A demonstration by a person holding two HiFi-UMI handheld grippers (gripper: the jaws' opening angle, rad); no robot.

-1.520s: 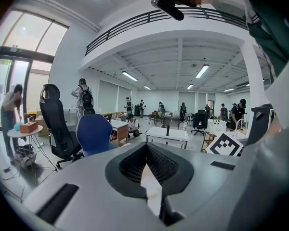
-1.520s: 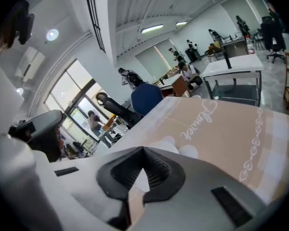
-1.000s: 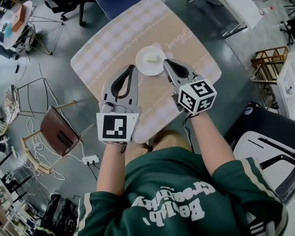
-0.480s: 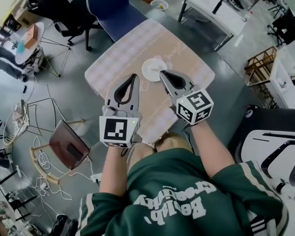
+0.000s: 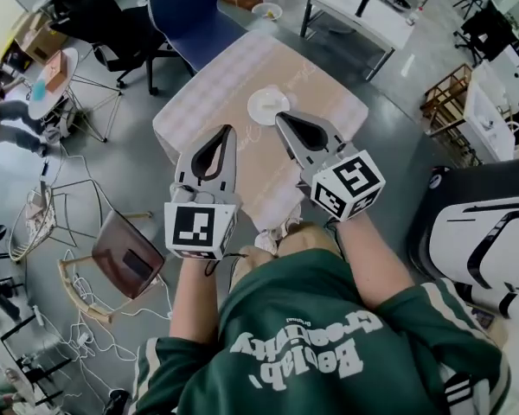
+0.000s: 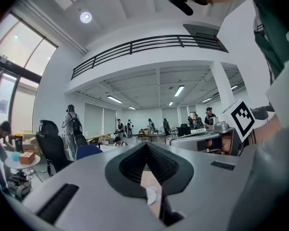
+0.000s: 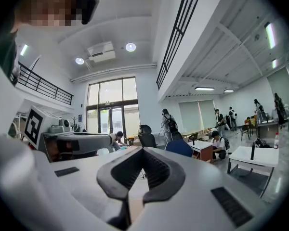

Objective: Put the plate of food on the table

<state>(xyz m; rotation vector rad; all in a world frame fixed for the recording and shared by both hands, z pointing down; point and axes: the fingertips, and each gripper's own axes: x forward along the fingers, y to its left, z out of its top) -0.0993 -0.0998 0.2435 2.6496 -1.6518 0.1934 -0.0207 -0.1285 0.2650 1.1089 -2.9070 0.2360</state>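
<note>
Plate: the round white plate (image 5: 268, 108) lies near the middle of the square table with a beige checked cloth (image 5: 209, 93). A small pale piece of food (image 5: 269, 102) is on it. No gripper holds the plate.
Left gripper: the grey left gripper (image 5: 227, 130) is to the near left of the plate and apart from it. Its fingers are pressed together at the tips, and nothing is between them.
Right gripper: the grey right gripper (image 5: 279, 117) points at the plate from the near side. In the head view its tip shows just at the plate's near rim. Its fingers are also pressed together and pinch nothing.
Person: the person wears a dark green sweatshirt (image 5: 329, 335) and stands at the near corner of the table.
Around the table: a blue office chair (image 5: 190, 11) stands at the far left. A white low table (image 5: 359, 7) stands at the far right. A brown wooden chair (image 5: 125, 253) stands at the near left.
</note>
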